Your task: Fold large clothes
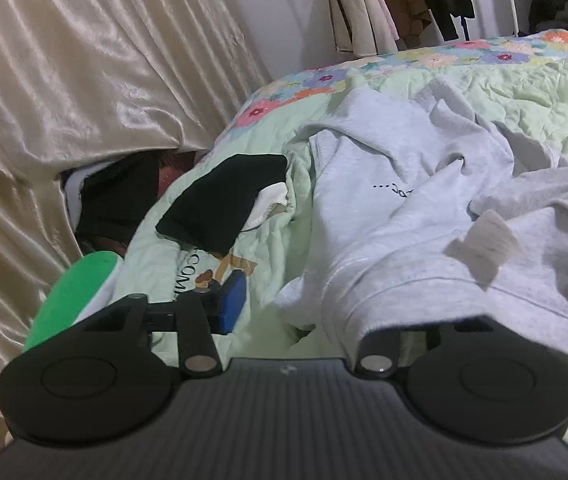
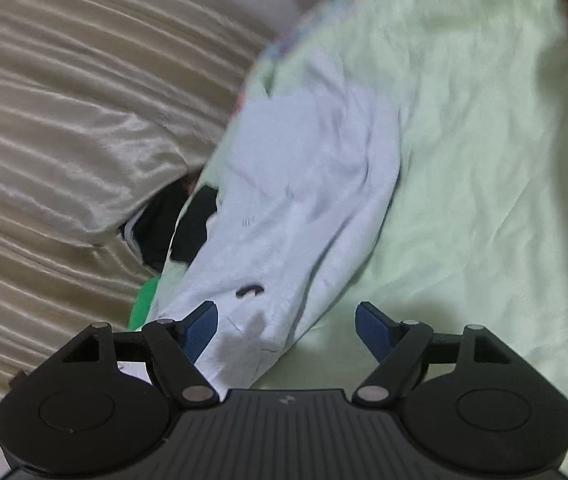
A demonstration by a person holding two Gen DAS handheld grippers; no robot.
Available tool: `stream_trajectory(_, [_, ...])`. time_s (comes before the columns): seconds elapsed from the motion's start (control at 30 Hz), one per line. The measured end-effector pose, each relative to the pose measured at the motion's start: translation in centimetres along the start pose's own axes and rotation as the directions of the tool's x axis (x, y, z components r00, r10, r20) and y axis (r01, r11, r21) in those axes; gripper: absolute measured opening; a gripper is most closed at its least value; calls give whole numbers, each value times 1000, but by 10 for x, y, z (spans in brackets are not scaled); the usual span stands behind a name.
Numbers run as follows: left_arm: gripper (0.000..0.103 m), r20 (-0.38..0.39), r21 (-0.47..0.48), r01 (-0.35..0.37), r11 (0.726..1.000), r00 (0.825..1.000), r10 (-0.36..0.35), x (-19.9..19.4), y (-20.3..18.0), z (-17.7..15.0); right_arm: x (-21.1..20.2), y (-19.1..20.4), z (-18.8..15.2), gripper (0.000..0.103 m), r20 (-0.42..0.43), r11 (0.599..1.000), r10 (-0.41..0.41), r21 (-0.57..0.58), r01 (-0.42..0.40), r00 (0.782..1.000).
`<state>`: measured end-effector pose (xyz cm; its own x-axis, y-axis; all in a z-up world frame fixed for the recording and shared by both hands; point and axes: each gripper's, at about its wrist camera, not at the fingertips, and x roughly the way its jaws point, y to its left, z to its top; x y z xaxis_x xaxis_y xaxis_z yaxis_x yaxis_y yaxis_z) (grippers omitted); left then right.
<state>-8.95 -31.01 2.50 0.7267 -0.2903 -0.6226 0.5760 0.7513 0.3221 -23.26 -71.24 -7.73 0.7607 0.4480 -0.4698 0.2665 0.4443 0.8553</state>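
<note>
A large light grey sweatshirt (image 1: 396, 184) lies crumpled on a pale green bedspread (image 1: 544, 92). Its hem with a white label (image 1: 484, 242) drapes over my left gripper (image 1: 296, 312) and hides the right finger. The left blue pad (image 1: 231, 308) shows, standing wide apart from the covered side. In the right wrist view the sweatshirt (image 2: 304, 184) runs as a long bunched strip toward my right gripper (image 2: 288, 328). That gripper is open, its blue pads (image 2: 372, 330) spread wide, with the garment's near end lying between them.
Beige satin curtains (image 1: 64, 80) hang on the left. Folded black and white clothes (image 1: 224, 196) and a green item (image 1: 72, 292) lie at the bed's left edge. A clothes rack (image 1: 404, 4) with hanging garments stands behind the bed. The floral quilt border (image 1: 364, 72) marks the far edge.
</note>
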Motion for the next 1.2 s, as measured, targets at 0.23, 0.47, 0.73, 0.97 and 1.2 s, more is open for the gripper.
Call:
stream_trajectory(0.23, [52, -27, -43, 45, 998, 999, -46, -10, 19, 1, -11, 23, 1, 6, 92, 987, 20, -158, -5, 996])
stream_trajectory(0.47, [72, -52, -8, 64, 998, 997, -65, -16, 11, 0, -131, 66, -57, 4, 380, 908, -234, -245, 341, 895])
stream_trajectory(0.73, [81, -105, -69, 208, 976, 971, -215, -37, 26, 10, -112, 5, -66, 30, 233, 970, -212, -68, 234, 949])
stream_trajectory(0.97, [92, -83, -275, 307, 911, 937, -340, -48, 58, 22, -48, 17, -38, 56, 205, 963, -203, -135, 233, 958])
stream_trajectory(1.2, [94, -67, -402, 162, 901, 976, -205, -27, 72, 20, -42, 49, -53, 4, 292, 911, -176, -314, 268, 940])
